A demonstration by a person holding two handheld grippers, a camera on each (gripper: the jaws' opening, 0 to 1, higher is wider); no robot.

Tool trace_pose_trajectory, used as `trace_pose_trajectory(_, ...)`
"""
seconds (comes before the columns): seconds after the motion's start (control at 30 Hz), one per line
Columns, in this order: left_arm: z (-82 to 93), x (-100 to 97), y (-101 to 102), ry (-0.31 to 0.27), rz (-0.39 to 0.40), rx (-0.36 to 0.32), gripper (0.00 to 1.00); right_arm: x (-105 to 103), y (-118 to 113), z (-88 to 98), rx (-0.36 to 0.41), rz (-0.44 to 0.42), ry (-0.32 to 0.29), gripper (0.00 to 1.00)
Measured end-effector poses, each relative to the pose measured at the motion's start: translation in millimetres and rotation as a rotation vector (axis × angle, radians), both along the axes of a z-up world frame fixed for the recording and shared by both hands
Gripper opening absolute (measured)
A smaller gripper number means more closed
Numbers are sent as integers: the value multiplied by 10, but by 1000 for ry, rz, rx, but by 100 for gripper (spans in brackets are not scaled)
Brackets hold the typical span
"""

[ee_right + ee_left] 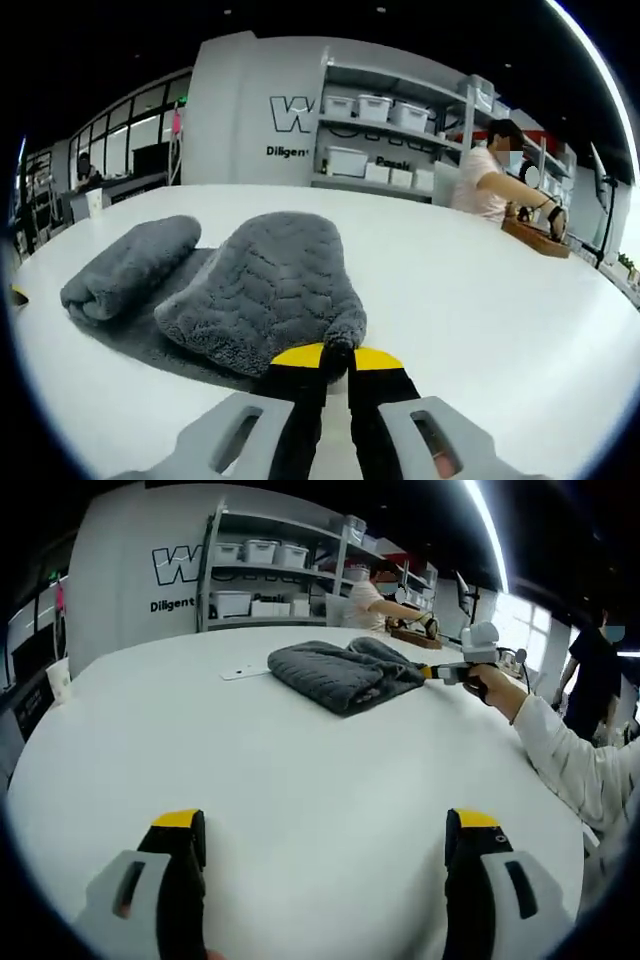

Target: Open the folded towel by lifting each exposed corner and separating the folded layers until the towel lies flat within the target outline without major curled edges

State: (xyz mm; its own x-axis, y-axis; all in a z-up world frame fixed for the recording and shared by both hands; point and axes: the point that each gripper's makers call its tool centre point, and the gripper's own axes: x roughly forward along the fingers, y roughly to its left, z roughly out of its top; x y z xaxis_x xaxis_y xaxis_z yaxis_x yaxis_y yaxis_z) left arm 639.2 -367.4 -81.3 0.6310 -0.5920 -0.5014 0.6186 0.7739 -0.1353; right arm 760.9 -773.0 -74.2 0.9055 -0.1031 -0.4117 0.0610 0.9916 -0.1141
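Observation:
A dark grey towel [345,672] lies bunched and folded on the white table [300,780], well ahead of my left gripper [325,830], which stands open over bare table. In the right gripper view the towel [260,285] shows a rolled part on the left and a folded flap in the middle. My right gripper [337,358] is shut on the flap's near corner. In the left gripper view, the right gripper [440,672] reaches in from the right and touches the towel's right edge.
A person's white sleeve [570,755] holds the right gripper. Another person [490,180] works at the table's far side by a wooden tray [540,238]. Shelves with white bins [270,575] stand behind. A small white card [243,671] lies left of the towel.

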Motion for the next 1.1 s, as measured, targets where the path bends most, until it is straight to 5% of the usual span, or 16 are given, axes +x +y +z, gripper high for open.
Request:
trace_pose_trajectory(0.47,6,-28,3,0,-2,-1,98,-15,-22,72,-57,6,24,10)
trace_pose_trajectory(0.73,34,-9,-1,-5,-5,-8,98,-238,-139,220,-100,-34,51,41)
trace_pose_trajectory(0.97,44,-13,-5,-8,-6,-7,98,-456,-148,126,-89,16,147,74)
trace_pose_trajectory(1.1,33,-21,-9,-6,-4,-3,98,-560,-164,109,-105,47,164,81)
